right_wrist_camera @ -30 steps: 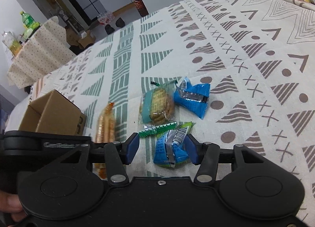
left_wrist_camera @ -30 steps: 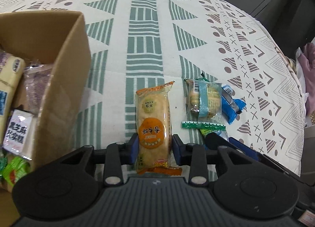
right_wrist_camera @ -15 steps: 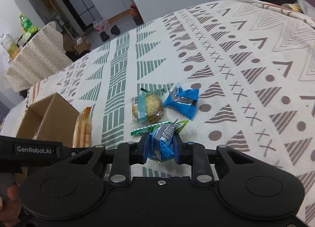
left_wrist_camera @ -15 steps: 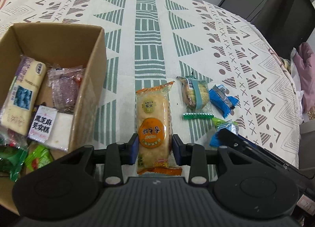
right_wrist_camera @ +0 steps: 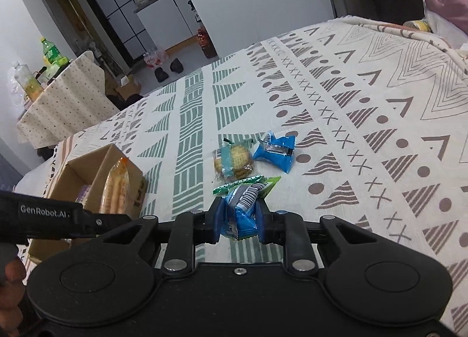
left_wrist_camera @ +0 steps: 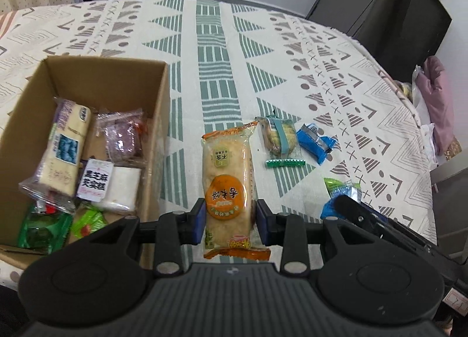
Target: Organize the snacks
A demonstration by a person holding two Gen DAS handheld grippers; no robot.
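Two snacks are in my claws right now. My left claw (left_wrist_camera: 229,217) is squeezed shut on a long orange rice cracker pack (left_wrist_camera: 226,185), held up above the table just to the right of the box (left_wrist_camera: 159,144). My right claw (right_wrist_camera: 238,221) is pinched tight on a little blue packet (right_wrist_camera: 239,214), up off the patterned cloth (right_wrist_camera: 351,103). I think the job now is to carry both over to the box and drop them in. To do it well, I should move the long pack over the open top first, and tip it so it lies flat beside the snacks already inside. I should not let go until it is past the cardboard wall. Both claws point forward and a bit down, side by side, with the left one nearer the box. Three more snacks wait on the cloth: a cookie pack (right_wrist_camera: 232,160), a blue wrapper (right_wrist_camera: 276,151) and a thin green strip (left_wrist_camera: 285,163).
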